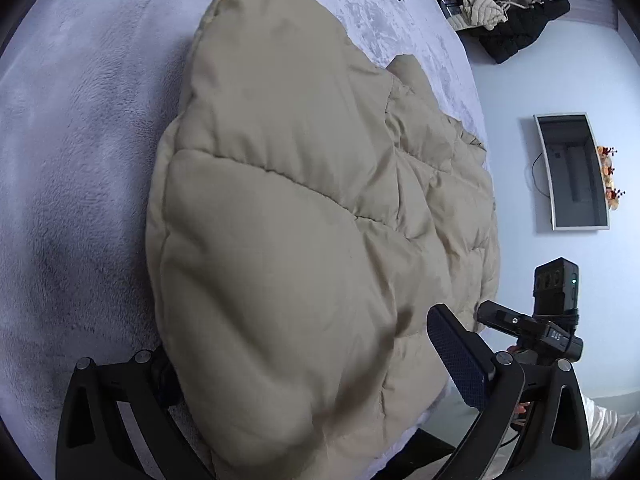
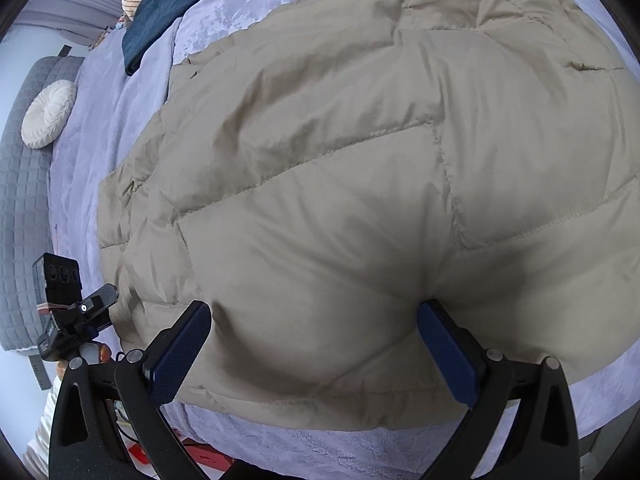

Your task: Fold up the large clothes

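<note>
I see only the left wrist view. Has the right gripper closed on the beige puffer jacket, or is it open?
Observer: It is open. The right gripper has its two blue pads spread wide, and the hem of the puffer jacket bulges between them.
Operator: What is at the end of the bed on that side?
Observer: A round white cushion lies next to a grey quilted headboard.
Operator: Does the hem hang over the edge of the bed?
Observer: No. A strip of lavender bed cover shows beyond the hem, nearer to the camera.
</note>
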A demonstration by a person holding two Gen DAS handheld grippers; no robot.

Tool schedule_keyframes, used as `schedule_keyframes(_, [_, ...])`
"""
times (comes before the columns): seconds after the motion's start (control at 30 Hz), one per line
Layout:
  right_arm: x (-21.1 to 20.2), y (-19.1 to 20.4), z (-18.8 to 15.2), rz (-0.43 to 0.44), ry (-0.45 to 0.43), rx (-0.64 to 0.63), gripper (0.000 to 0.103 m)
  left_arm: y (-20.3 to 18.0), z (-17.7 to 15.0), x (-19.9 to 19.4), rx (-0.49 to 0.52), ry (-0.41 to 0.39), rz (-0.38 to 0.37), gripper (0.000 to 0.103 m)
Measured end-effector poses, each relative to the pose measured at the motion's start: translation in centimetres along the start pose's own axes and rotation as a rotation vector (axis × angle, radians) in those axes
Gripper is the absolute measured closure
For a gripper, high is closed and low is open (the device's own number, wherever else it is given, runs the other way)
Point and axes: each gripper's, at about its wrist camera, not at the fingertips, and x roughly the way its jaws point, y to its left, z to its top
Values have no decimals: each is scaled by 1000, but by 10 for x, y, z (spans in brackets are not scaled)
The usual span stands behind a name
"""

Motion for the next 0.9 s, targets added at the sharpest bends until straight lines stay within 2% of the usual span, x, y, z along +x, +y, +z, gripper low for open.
schedule_keyframes(0.2, [2,-1,0,3,0,-5,0,-1,9,17,23,52,-2,0])
schedule_keyframes(0.33, [4,0,-1,-3,-4,-18,0,-11,13,20,46,58,-17,0])
schedule_keyframes(0.4, [5,-1,-1,-6,-4,-23,0,-13,12,16,35,52,-58,0])
schedule_keyframes(0.5, [7,0,-2,-12,-2,-28,0,-19,11,7,37,46,-158,1])
schedule_keyframes(0.57, [8,-1,-2,-15,-2,-26,0,-32,11,8,90,54,-131,25])
schedule_keyframes(0.6, [8,-1,-2,-16,-3,-23,0,-39,11,9,125,64,-91,47])
schedule_keyframes(0.63, [8,-2,-1,-17,-5,-21,0,-43,11,9,146,71,-72,62])
schedule_keyframes(0.7, [8,-2,-1,-19,-7,-15,0,-49,11,3,161,70,-77,67])
schedule_keyframes(0.73, [8,-2,-1,-18,-8,-11,0,-51,11,-1,159,63,-93,73])
schedule_keyframes(0.9, [-5,-6,-2,24,-17,16,0,-63,9,-18,152,29,-132,73])
